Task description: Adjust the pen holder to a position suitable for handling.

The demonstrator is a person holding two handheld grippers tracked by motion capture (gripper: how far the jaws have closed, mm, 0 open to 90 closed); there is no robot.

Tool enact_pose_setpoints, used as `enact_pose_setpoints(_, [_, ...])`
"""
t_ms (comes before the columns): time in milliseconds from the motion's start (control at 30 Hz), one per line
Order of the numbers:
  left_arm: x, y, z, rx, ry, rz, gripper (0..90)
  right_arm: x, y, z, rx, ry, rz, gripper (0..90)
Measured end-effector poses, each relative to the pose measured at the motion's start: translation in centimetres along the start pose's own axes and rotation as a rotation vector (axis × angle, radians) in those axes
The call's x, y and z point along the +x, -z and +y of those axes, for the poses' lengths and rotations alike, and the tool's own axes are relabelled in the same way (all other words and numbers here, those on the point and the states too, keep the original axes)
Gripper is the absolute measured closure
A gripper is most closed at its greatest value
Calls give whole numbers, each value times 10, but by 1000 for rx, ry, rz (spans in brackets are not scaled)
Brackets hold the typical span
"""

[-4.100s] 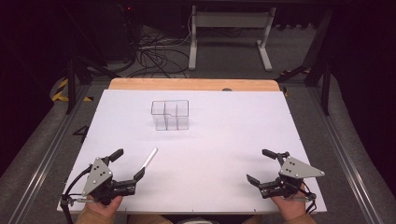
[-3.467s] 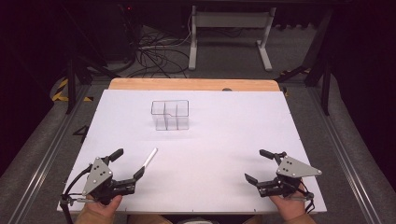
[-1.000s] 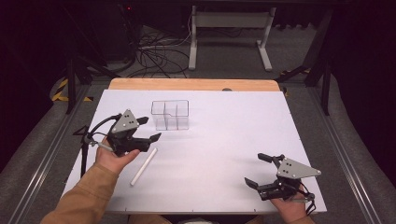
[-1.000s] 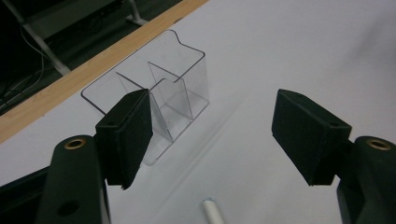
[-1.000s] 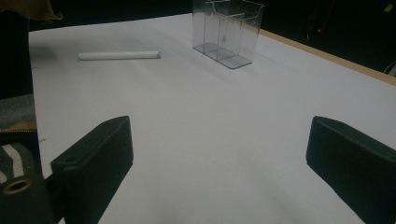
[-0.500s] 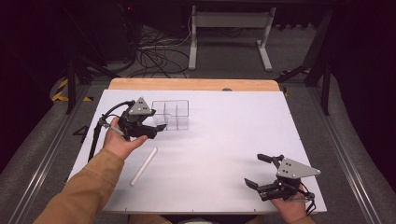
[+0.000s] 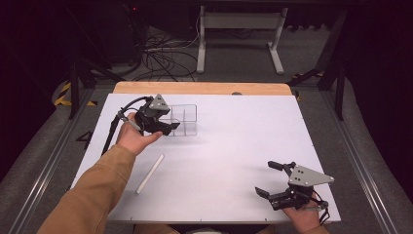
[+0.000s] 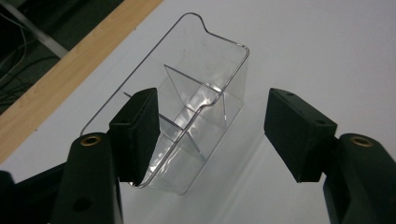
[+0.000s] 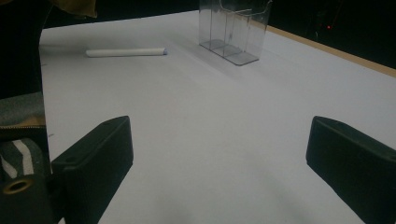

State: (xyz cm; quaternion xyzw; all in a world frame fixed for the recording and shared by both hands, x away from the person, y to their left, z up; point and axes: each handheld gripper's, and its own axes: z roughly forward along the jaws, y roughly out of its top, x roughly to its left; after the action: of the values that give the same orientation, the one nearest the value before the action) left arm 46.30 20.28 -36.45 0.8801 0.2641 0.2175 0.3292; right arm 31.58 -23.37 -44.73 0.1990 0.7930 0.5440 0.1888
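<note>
A: Start at the left claw [image 7: 168, 127], upper left of the high view. How do its jaws stand?

B: Partly open, and they have just been closing a little. In the left gripper view one jaw sits at or just inside the near end of the clear divided box [image 8: 187, 112] and the other stands clear of its outer wall. Whether that first jaw touches the plastic I cannot tell; nothing is pinched.

A: And the box itself?

B: Upright on the white surface [image 7: 234, 141], toward the upper left of the high view, near the wooden strip [image 7: 199, 88] at the far edge. Its compartments look empty.

A: What else lies around?

B: A white stick [image 7: 150, 173] lies loose on the surface at lower left, well apart from the box. The right claw [image 7: 267, 179] rests at lower right, jaws wide, holding nothing.

A: So how far along?

B: Early, I'd judge. The box is approached but not gripped, and the stick is not in it.
</note>
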Motion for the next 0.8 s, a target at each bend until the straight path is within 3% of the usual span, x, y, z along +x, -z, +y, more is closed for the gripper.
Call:
enact_pose_setpoints(167, [5, -6, 3, 23, -2, 17, 368, 0, 0, 0, 1, -2, 1, 77])
enact_pose_setpoints(333, [10, -14, 7, 78, -7, 22, 370, -1, 0, -1, -1, -3, 5, 76])
enact_pose_setpoints(667, [14, -20, 6, 101, 12, 4, 387, 0, 1, -1, -2, 0, 6, 74])
enact_pose_setpoints(767, [16, -21, 5, 128, 7, 17, 435, 0, 1, -1, -6, -5, 6, 74])
enact_pose_setpoints(800, [18, -22, 4, 136, 14, 0, 448, 0, 1, -1, -5, -3, 7, 73])
